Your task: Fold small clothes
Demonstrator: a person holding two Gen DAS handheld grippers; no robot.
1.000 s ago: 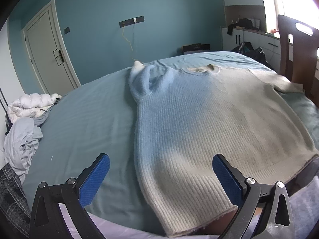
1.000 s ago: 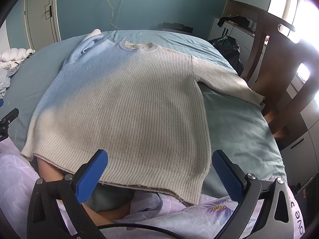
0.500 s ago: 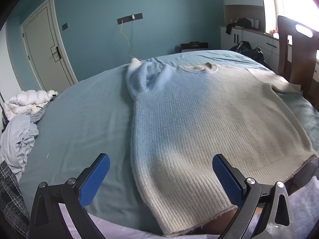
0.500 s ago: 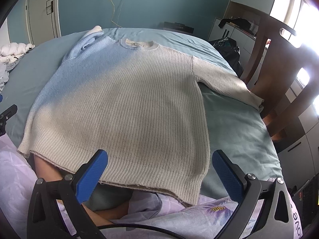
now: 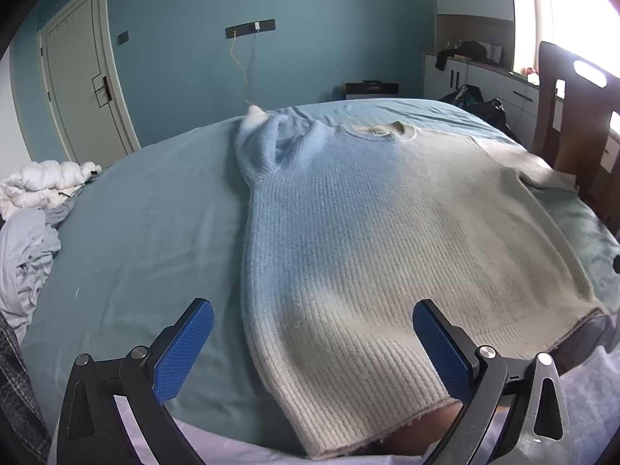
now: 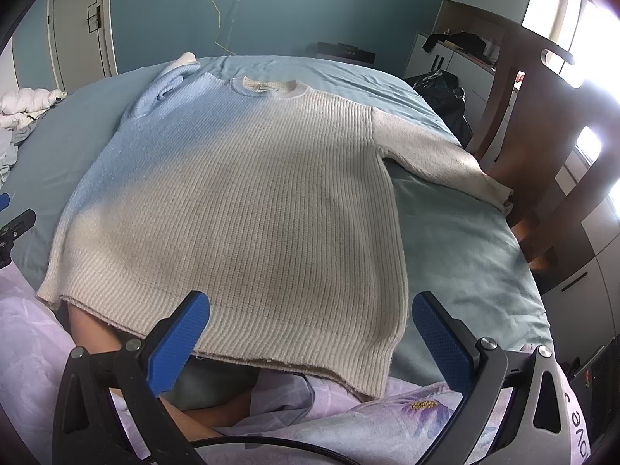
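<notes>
Both tongs stand spread wide with nothing between their blue pads: the left gripper (image 5: 313, 343) hovers over the hem's near left corner, the right gripper (image 6: 311, 331) over the hem's right part. A ribbed knit sweater, pale blue on one side and cream on the other (image 6: 248, 193), lies flat on the teal bedsheet (image 5: 147, 232), neckline toward 12 o'clock. Its blue sleeve (image 5: 257, 143) is bunched at 11 o'clock; the cream sleeve (image 6: 438, 159) stretches toward 2 o'clock, near a brown wooden chair (image 6: 542, 124). Crumpled white bedding (image 5: 42, 182) sits at 9 o'clock.
</notes>
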